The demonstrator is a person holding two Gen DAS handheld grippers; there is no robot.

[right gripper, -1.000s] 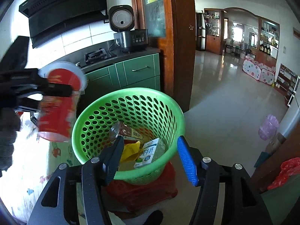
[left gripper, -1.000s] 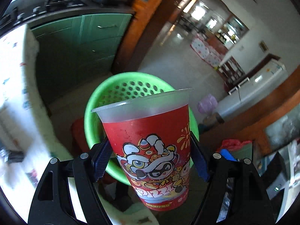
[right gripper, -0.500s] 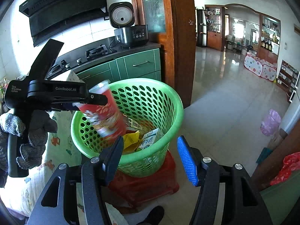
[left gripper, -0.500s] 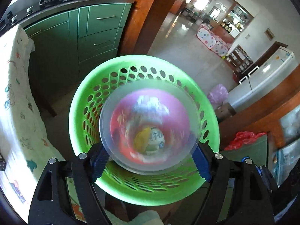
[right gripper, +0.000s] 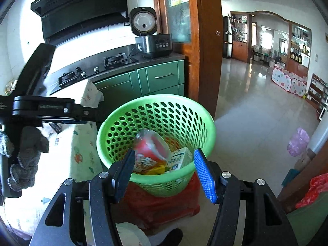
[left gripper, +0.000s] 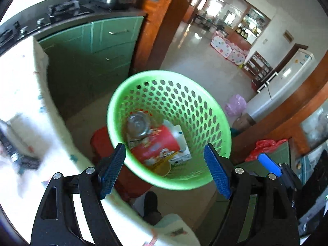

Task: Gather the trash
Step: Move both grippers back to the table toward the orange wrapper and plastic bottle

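Note:
The red cartoon-printed cup (left gripper: 157,145) lies on its side inside the green perforated basket (left gripper: 205,102), on top of a milk carton (left gripper: 181,143) and yellow wrappers. It also shows in the right wrist view (right gripper: 149,151) inside the basket (right gripper: 184,119). My left gripper (left gripper: 165,173) is open and empty above the basket's near rim; it also shows from the side in the right wrist view (right gripper: 61,110). My right gripper (right gripper: 164,174) is open and empty in front of the basket.
The basket stands on a red stool (right gripper: 164,205). A table with a printed white cloth (right gripper: 82,153) is on the left. Green kitchen cabinets (right gripper: 160,80) and a wooden door frame (right gripper: 205,41) stand behind. A pink bag (right gripper: 298,141) lies on the floor at right.
My left gripper tipped the cup over the basket, opened and let it go. The cup dropped into the basket. My left gripper has drawn back to the left. My right gripper held still.

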